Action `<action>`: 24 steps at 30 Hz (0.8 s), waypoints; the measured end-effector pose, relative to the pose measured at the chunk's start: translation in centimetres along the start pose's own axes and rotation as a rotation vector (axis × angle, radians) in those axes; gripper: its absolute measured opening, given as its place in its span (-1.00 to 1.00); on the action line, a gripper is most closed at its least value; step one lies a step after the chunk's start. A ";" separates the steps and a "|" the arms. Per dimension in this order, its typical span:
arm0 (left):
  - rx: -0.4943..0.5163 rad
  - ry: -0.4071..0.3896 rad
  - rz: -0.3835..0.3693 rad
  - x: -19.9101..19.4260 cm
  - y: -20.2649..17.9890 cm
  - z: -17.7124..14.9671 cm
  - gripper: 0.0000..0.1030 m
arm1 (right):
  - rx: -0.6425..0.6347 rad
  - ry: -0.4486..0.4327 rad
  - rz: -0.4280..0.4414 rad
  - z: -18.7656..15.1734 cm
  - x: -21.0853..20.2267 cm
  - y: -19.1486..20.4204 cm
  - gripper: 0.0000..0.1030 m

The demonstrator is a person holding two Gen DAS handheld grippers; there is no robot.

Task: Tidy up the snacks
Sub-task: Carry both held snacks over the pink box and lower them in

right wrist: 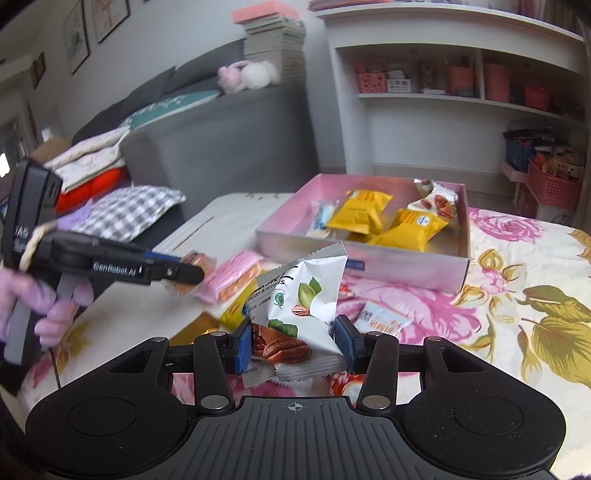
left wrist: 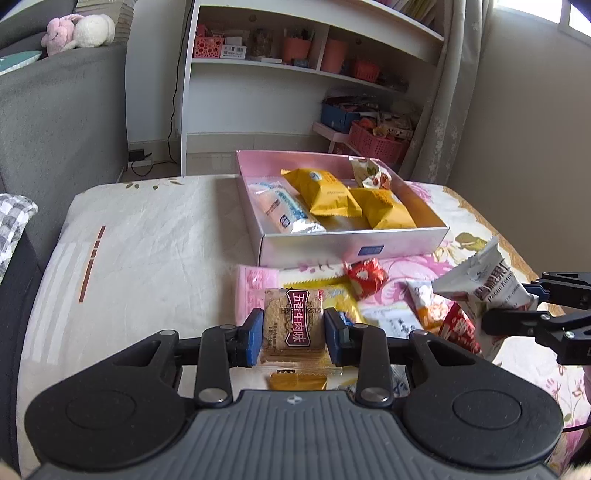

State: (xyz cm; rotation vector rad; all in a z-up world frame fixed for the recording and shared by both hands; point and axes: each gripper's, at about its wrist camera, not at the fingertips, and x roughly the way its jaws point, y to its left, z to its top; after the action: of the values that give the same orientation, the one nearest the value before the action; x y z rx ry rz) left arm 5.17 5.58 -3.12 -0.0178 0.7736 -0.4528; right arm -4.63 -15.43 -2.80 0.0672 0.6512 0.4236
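Blue-padded left gripper point(left wrist: 293, 334) is clamped on a clear-wrapped biscuit packet point(left wrist: 293, 325), held above the loose snacks point(left wrist: 369, 282) on the floral bedspread point(left wrist: 476, 221). Right gripper point(right wrist: 295, 343) is closed on a white pecan packet point(right wrist: 299, 306). Pink box point(left wrist: 351, 251) beyond holds yellow packets point(left wrist: 330, 192).

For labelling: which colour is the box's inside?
Pink inside the box, best in the right wrist view.

Soft daylight comes from my window point(left wrist: 580, 18) at upper right; edges bow strongly, and my left hand point(right wrist: 55, 310) blurs.
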 end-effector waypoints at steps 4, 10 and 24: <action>-0.023 -0.018 0.007 0.5 -0.4 0.9 -0.39 | 0.041 -0.013 -0.030 1.4 0.6 -1.1 -0.13; -0.071 -0.036 0.028 1.7 -0.9 2.3 -0.39 | 0.113 -0.027 -0.054 3.4 2.0 -2.7 -0.13; -0.147 -0.052 0.101 6.3 -2.4 5.7 -0.39 | 0.298 -0.026 -0.027 8.3 7.7 -6.3 -0.12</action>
State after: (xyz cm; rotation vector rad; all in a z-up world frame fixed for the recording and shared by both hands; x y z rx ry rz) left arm 12.05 0.09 -2.77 -0.1265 0.7519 -0.2981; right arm 8.10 -17.46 -1.79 0.3458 0.6856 0.2968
